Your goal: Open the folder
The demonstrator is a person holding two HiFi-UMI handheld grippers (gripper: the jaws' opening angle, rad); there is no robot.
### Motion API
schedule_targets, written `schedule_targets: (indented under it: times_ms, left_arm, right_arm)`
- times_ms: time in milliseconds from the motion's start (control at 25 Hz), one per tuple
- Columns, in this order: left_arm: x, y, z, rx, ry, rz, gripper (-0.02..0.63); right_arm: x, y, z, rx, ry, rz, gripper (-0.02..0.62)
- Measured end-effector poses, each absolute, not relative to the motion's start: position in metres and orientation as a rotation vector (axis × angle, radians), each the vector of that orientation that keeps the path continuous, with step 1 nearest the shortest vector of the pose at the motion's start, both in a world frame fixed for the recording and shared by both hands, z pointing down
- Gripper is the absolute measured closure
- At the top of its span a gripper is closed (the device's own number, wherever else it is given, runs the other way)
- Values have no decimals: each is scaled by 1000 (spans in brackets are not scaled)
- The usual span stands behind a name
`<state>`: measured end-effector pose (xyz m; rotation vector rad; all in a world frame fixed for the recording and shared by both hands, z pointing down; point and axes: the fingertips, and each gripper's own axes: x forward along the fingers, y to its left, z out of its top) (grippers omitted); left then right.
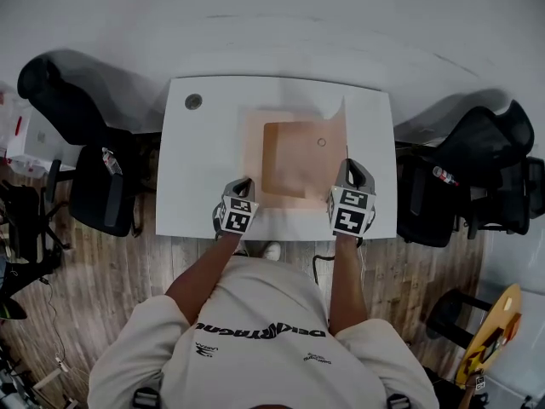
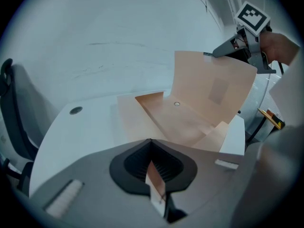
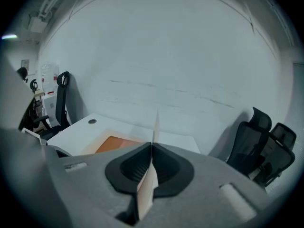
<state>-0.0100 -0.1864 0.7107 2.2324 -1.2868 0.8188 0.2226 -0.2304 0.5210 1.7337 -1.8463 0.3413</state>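
Observation:
A tan folder (image 1: 294, 156) lies near the front of the white table (image 1: 204, 160). Its inner pocket (image 2: 183, 122) with a small round snap (image 2: 176, 104) is exposed. My right gripper (image 1: 347, 167) is shut on the near right edge of the folder's cover (image 2: 213, 89). That cover stands raised and tilted over the right side. It shows edge-on between the pads in the right gripper view (image 3: 152, 148). My left gripper (image 1: 244, 184) is shut on the folder's near left edge. A thin tan sheet (image 2: 156, 182) is pinched between its pads.
A round cable hole (image 1: 193, 101) sits at the table's far left corner. Black office chairs stand left (image 1: 94, 186) and right (image 1: 485, 169) of the table. The table's front edge (image 1: 281, 233) is just below both grippers.

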Motion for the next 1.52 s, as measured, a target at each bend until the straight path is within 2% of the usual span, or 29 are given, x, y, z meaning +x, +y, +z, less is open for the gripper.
schedule_targets:
  times_ms: [1520]
  left_arm:
    - [-13, -188, 705, 2220, -1264, 751, 608]
  right_arm:
    - [276, -235, 529, 1512, -1591, 89, 571]
